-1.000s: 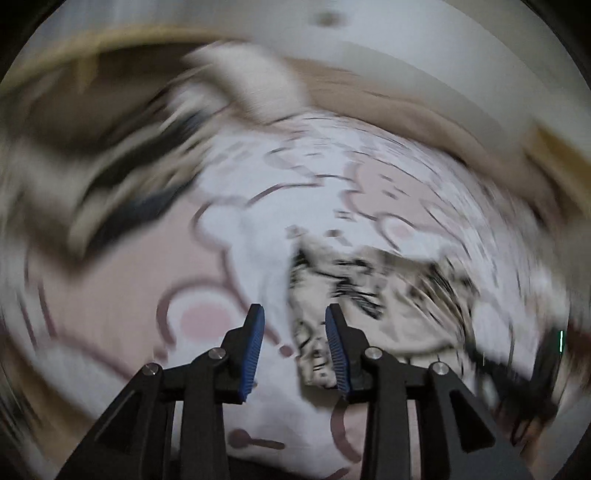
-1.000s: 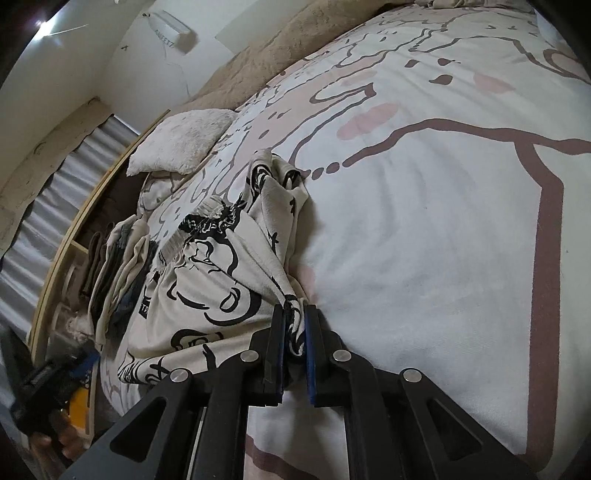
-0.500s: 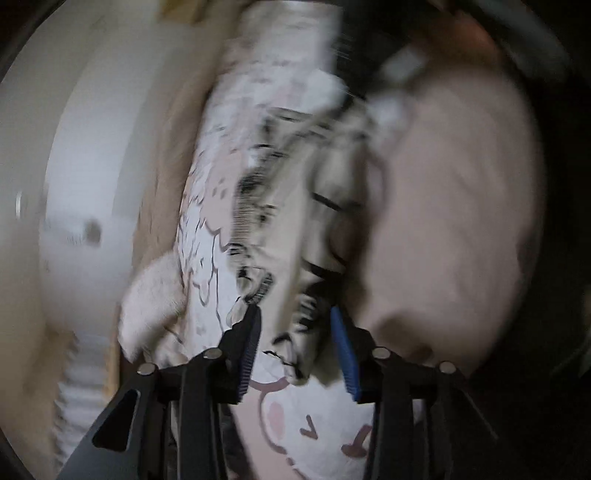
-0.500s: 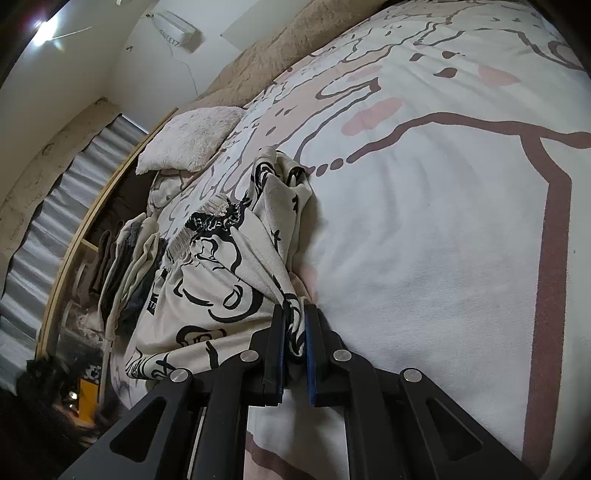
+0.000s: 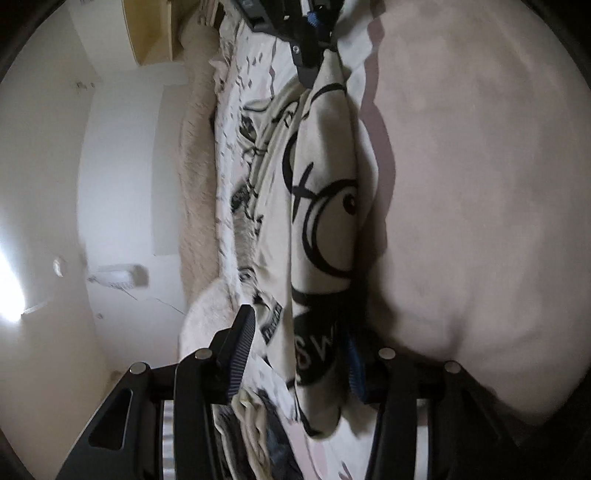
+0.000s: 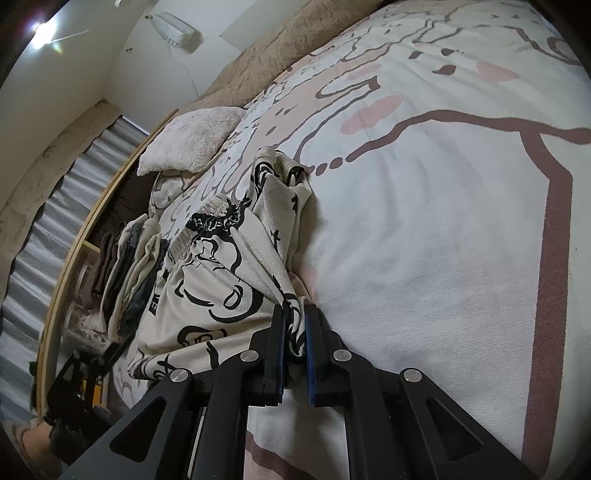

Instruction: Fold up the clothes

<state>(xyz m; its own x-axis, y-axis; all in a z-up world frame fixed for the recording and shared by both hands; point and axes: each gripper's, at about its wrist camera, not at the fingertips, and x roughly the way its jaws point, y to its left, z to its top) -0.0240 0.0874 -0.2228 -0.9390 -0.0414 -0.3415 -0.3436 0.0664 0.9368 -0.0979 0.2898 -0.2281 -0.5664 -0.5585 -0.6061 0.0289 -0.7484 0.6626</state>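
Observation:
A cream garment with black print (image 6: 221, 273) lies crumpled on the bed. My right gripper (image 6: 293, 332) is shut on one bunched edge of it, low on the bedspread. In the left wrist view the same garment (image 5: 325, 206) stretches from the right gripper (image 5: 314, 26) at the top down to my left gripper (image 5: 299, 354). The left gripper is open, and a fold of the garment lies between its wide-apart fingers (image 5: 242, 350), close against the right one.
The bedspread (image 6: 443, 221) is white and pink with brown outlines. A stack of folded clothes (image 6: 125, 266) lies at the bed's left edge, a fluffy pillow (image 6: 192, 140) beyond it. A wooden shelf frame and grey curtain stand left of the bed.
My left gripper has swung around fast to the garment's other end, and the cloth now lies between its fingers. The right gripper holds the cloth and has barely moved.

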